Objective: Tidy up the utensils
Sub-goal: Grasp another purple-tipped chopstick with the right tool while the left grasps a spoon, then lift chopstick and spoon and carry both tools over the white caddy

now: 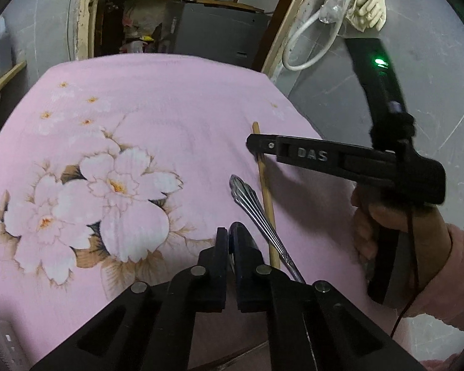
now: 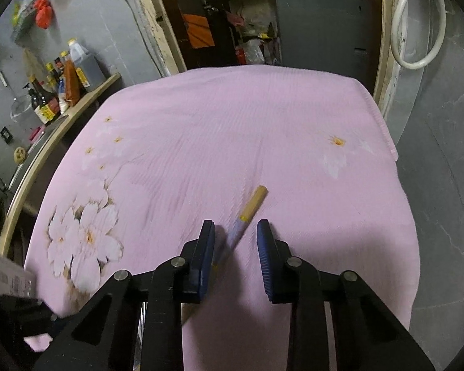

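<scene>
Utensils here are two that show: a metal spoon and a wooden chopstick, lying side by side on the pink flowered cloth that covers the counter.

In the left wrist view the left gripper has its jaws drawn nearly together with only a sliver between the pads. The spoon's handle runs just to the right of them and passes under the right-hand jaw, so whether they pinch any part of it I cannot tell; they look closed on nothing.

The right gripper stands with its jaws apart. The chopstick lies slanting between them, nearer the left-hand pad, and neither pad presses on it. Seen from the left wrist, this gripper's fingers reach across the chopstick's upper part, above the spoon's decorated handle end, with a hand in a pink sleeve on its grip.

Judging by this, the sorting is at an early stage: both utensils rest on the cloth, none is lifted, and no holder or tray for them is in view. The chopstick seems to be the piece about to be grasped; the spoon beside it remains to be dealt with.
</scene>
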### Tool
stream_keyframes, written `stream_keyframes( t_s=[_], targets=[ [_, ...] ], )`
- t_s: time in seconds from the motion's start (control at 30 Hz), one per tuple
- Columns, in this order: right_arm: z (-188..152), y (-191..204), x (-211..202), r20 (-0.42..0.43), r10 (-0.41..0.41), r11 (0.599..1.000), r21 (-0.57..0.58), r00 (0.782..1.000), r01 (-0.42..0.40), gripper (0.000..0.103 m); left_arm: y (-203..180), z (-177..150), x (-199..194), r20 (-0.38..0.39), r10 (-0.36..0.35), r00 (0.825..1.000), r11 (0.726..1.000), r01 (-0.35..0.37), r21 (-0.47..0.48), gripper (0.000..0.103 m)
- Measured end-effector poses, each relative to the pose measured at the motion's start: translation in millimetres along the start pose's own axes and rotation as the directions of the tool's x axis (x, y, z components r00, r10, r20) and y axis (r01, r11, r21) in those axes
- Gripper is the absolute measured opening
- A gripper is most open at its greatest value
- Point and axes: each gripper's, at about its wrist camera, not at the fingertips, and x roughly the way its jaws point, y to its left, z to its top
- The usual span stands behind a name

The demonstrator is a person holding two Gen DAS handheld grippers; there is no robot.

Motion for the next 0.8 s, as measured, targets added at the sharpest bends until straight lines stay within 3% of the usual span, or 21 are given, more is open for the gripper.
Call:
stream_keyframes(
  t_s=[0.13,0.27,0.5,0.67,0.8],
  targets=[
    [6.2,5.0,5.2,-0.038,-0.044,0.999,0.021,0.998,0.044,0.012,-0.7,4.8,-10.0,0.016,0.032,0.999,0.999,-0.032,-0.007,0.002],
    [3.9,-2.7,1.2,-0.036,0.016,0.993,0.121,0.999,-0.011,0.009,1.8,9.1,-22.1,0.036,0.063,0.997,0.998,-0.062,-0.03,0.002],
    [-5.5,-1.2,-58.2,0.15,0.033,0.984,0.171,0.988,-0.059,0.008,0.6,13.5,-50.5,0.084,0.134,0.987,0.991,-0.133,-0.025,0.002],
    [-12.6,15.8,-114.6,0.321,-0.013,0.99,0.135,0.947,-0.032,0.007,-2.1,22.5,-78.8,0.146,0.186,0.972,0.983,-0.185,-0.021,0.002],
    [-25.4,41.5,-160.3,0.452,-0.072,0.996,0.081,0.889,0.04,0.006,-6.8,28.3,-103.1,0.203,0.213,0.956,0.976,-0.215,-0.013,0.002]
  ],
)
